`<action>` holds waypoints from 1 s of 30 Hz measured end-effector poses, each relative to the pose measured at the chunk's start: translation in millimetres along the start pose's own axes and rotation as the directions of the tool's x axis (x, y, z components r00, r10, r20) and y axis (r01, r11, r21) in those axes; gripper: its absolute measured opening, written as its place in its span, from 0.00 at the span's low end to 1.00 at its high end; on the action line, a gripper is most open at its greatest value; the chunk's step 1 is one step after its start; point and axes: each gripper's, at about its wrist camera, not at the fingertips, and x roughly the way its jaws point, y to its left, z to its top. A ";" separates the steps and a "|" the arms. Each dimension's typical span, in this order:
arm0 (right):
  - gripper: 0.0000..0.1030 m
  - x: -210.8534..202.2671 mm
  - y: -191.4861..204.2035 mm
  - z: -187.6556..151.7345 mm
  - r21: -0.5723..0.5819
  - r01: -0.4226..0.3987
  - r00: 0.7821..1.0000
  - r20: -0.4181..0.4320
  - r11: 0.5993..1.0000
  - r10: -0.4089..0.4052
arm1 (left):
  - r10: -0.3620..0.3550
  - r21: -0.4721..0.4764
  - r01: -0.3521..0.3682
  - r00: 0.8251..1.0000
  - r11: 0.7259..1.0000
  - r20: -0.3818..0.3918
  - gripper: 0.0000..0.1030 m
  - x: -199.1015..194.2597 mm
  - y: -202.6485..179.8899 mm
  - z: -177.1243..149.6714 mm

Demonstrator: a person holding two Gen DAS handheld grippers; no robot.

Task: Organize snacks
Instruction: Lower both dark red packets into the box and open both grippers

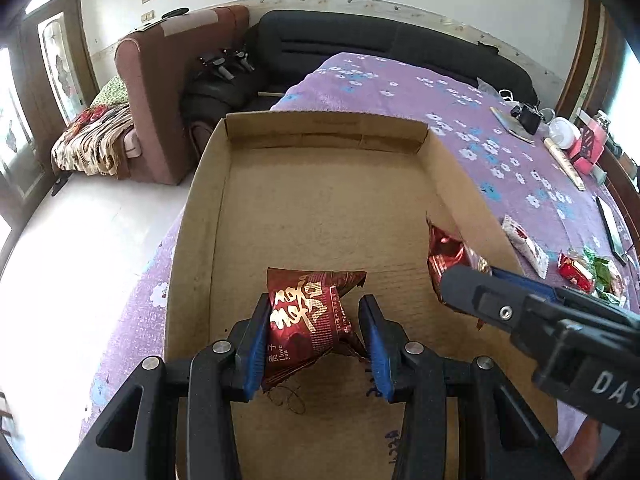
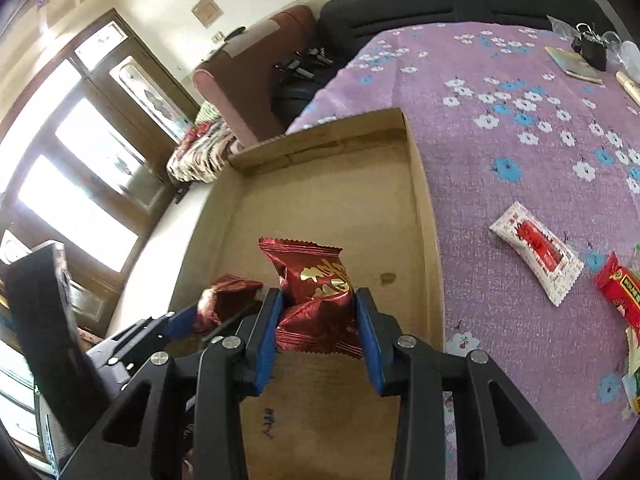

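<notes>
While both claws hang over the cardboard tray, the scene reads as follows.

Left claw (image 1: 316, 344): closed narrowly on a dark red snack packet (image 1: 308, 316) with gold lettering, blue pads pressing both sides, held above the tray floor.

Right claw (image 2: 316, 336): clamped on a second dark red snack pouch (image 2: 316, 300), crumpled between its blue pads, also over the tray.

Claws together: the right claw reaches in from the right of the left wrist view, near the left claw and its packet, not touching.

Cardboard tray (image 1: 208, 208): shallow, open-topped, lying on the worktop; its floor is bare save for pen scribbles; its low right wall stands between the claws and the loose snacks.

Worktop (image 2: 500, 128): covered in a purple cloth with white and blue flowers.

Loose snacks: a white sachet with red print (image 2: 536, 254) just right of the tray; a red packet (image 2: 620, 292) and green wrappers (image 1: 604, 272) further right.

Far clutter: a booklet (image 2: 574, 64), a black binder clip (image 2: 590, 50), a pink box (image 1: 586, 148) at the worktop's far end.

Behind: a black sofa (image 1: 360, 44) and brown armchair (image 1: 156, 92).
</notes>
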 end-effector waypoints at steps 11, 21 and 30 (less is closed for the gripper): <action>0.39 4.4 -1.0 -5.2 -0.012 0.020 1.000 -0.012 1.000 -0.020 | 0.028 0.017 -0.028 1.000 0.999 0.003 0.48 2.7 -1.8 -3.4; 0.44 -15.3 -10.0 -12.9 0.010 -0.014 1.000 0.008 1.000 0.014 | 0.032 0.013 -0.032 0.999 0.999 0.023 0.66 -2.9 0.4 -3.9; 0.44 -38.0 -28.1 -20.2 0.052 -0.047 0.998 0.043 0.998 0.045 | 0.035 0.013 -0.035 0.998 0.999 0.050 0.68 -10.6 -3.3 -3.7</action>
